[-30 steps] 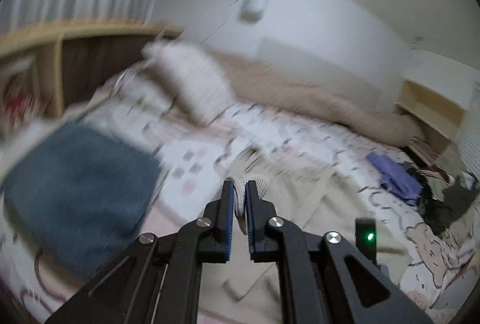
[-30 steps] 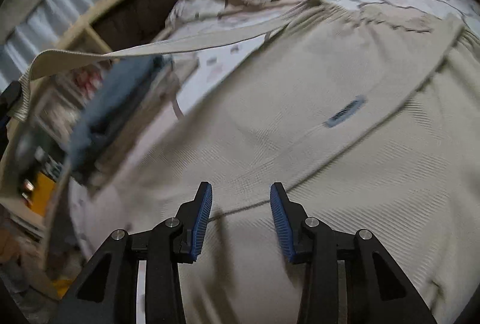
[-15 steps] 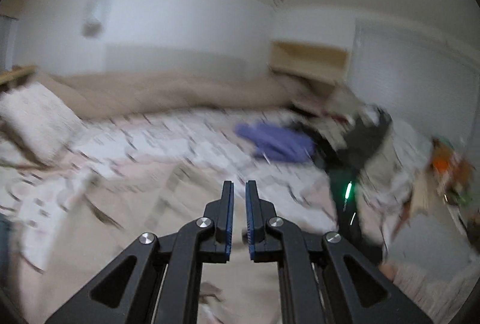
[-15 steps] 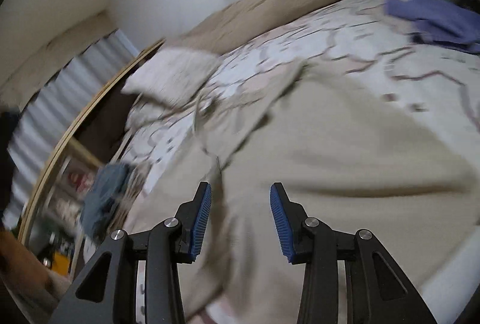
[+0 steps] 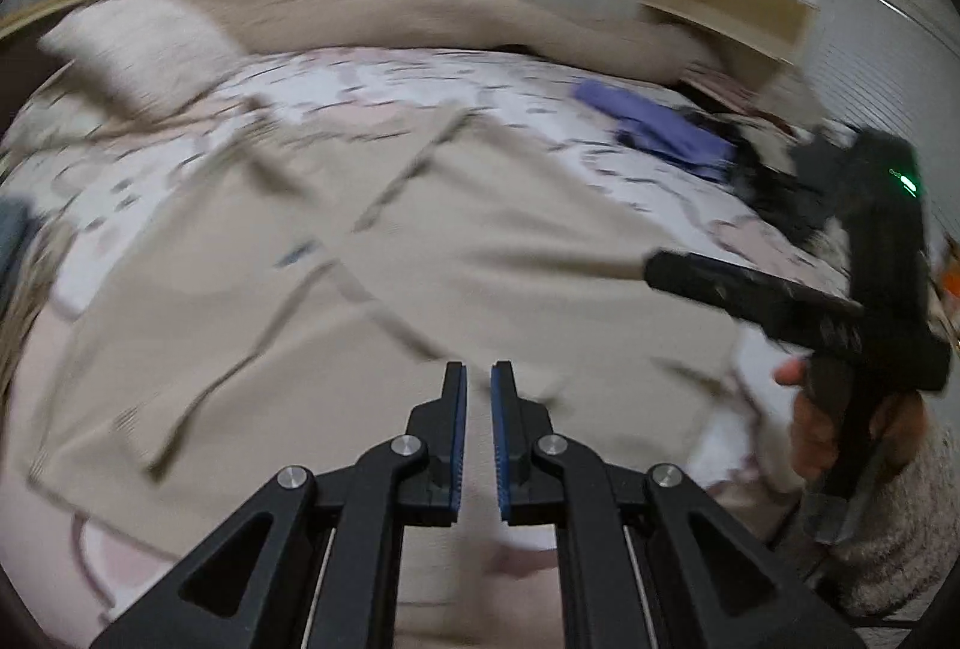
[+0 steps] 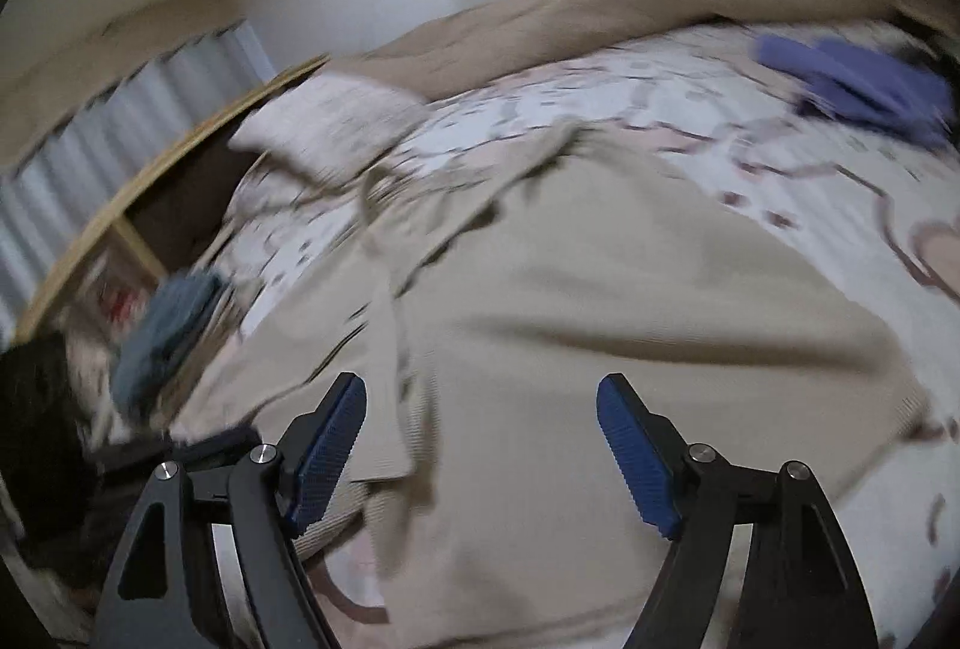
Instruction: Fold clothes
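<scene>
A beige knit garment (image 5: pixel 420 259) lies spread across the patterned bed sheet (image 5: pixel 420 78), with a sleeve folded over its left side (image 6: pixel 384 325). My left gripper (image 5: pixel 478 391) hovers low over the garment's near part, its blue pads almost together with nothing between them. My right gripper (image 6: pixel 480 397) stands wide open above the garment's front, empty. In the left wrist view the right gripper (image 5: pixel 654 268) reaches in from the right over the garment's edge, held by a hand (image 5: pixel 810 427). Both views are motion-blurred.
A purple garment (image 5: pixel 660 132) and dark clothes (image 5: pixel 780 181) lie at the bed's far right. A pale pillow (image 5: pixel 138 42) and a beige blanket (image 5: pixel 420 12) sit at the back. A folded blue garment (image 6: pixel 162 343) rests at the left, and a wooden shelf (image 5: pixel 732 0) stands behind.
The left gripper held the sleeve cuff a second ago and now holds nothing; it swung right and back over the garment. The right gripper's jaws have opened much wider.
</scene>
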`<state>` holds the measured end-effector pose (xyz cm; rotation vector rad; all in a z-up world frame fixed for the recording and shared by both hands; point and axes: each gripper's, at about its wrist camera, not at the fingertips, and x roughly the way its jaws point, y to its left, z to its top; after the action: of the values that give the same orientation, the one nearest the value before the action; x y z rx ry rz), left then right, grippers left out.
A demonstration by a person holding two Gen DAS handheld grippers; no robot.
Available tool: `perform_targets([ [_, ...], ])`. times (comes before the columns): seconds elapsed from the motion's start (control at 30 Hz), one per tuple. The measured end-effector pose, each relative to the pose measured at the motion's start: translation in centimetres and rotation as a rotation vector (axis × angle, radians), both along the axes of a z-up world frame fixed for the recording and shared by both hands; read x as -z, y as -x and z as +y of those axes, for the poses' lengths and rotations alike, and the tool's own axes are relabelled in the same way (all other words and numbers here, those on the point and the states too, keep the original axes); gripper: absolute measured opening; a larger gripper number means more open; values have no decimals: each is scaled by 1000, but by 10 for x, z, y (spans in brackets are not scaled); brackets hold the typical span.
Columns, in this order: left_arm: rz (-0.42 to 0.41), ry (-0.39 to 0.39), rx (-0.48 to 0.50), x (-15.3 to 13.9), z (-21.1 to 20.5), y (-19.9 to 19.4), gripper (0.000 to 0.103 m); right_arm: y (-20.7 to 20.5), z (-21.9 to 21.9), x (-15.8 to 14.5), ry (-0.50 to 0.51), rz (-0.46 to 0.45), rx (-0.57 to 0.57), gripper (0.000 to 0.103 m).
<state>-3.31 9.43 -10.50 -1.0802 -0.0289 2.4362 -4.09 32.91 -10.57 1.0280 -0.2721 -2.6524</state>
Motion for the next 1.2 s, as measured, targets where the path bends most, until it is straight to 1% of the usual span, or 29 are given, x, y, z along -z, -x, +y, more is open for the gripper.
perform_targets([
  [0.07, -7, 10, -59, 7, -18, 5, 15, 0, -27, 4, -101, 31, -79, 79],
  [0.13, -14, 3, -109, 14, -34, 8, 38, 0, -55, 8, -202, 62, -157, 79],
  [0.17, -18, -8, -128, 18, -41, 8, 42, 0, -69, 10, -253, 78, -197, 79],
  [0.2, -23, -15, -145, 22, -47, 8, 45, -6, -83, 13, -327, 105, -243, 79],
  [0.27, -35, -17, -160, 28, -52, 9, 45, -21, -104, 23, -485, 153, -324, 78],
  [0.33, -55, -30, -169, 34, -53, 13, 45, -31, -116, 35, -610, 180, -377, 65],
  [0.37, -66, -38, -173, 37, -55, 15, 45, -34, -119, 41, -664, 186, -392, 55],
  [0.47, -91, -56, -180, 44, -58, 17, 45, -35, -126, 56, -808, 212, -418, 50],
  [0.53, -101, -66, -181, 47, -61, 17, 45, -35, -130, 61, -888, 250, -434, 41],
  [0.57, -104, -71, -183, 47, -62, 17, 45, -35, -131, 61, -902, 267, -444, 31],
  [0.6, -107, -76, -185, 48, -63, 18, 45, -35, -132, 62, -910, 283, -455, 19],
  [0.67, -111, -85, -190, 50, -65, 18, 45, -32, -133, 62, -914, 294, -468, 4],
  [0.7, -111, -88, -194, 50, -67, 18, 45, -30, -133, 62, -912, 287, -469, 3],
  [0.73, -110, -89, -199, 50, -69, 18, 45, -28, -131, 59, -894, 279, -460, 3],
  [0.83, -120, -92, -218, 55, -75, 19, 45, -19, -117, 27, -723, 229, -389, 3],
  [0.87, -126, -96, -226, 57, -77, 20, 45, -14, -110, 12, -634, 211, -350, 3],
  [0.93, -138, -105, -244, 61, -81, 22, 45, -2, -81, -32, -388, 200, -212, 3],
  [0.97, -142, -110, -250, 62, -82, 23, 45, 0, -68, -48, -284, 204, -157, 3],
  [1.1, -139, -121, -249, 61, -85, 21, 45, -1, 23, -105, 175, 284, 125, 3],
  [1.13, -138, -123, -247, 60, -85, 20, 45, 0, 45, -110, 260, 287, 183, 3],
  [1.17, -137, -125, -247, 60, -85, 20, 45, 3, 71, -108, 341, 266, 250, 3],
  [1.2, -137, -127, -246, 60, -86, 20, 45, 8, 89, -101, 392, 228, 300, 3],
])
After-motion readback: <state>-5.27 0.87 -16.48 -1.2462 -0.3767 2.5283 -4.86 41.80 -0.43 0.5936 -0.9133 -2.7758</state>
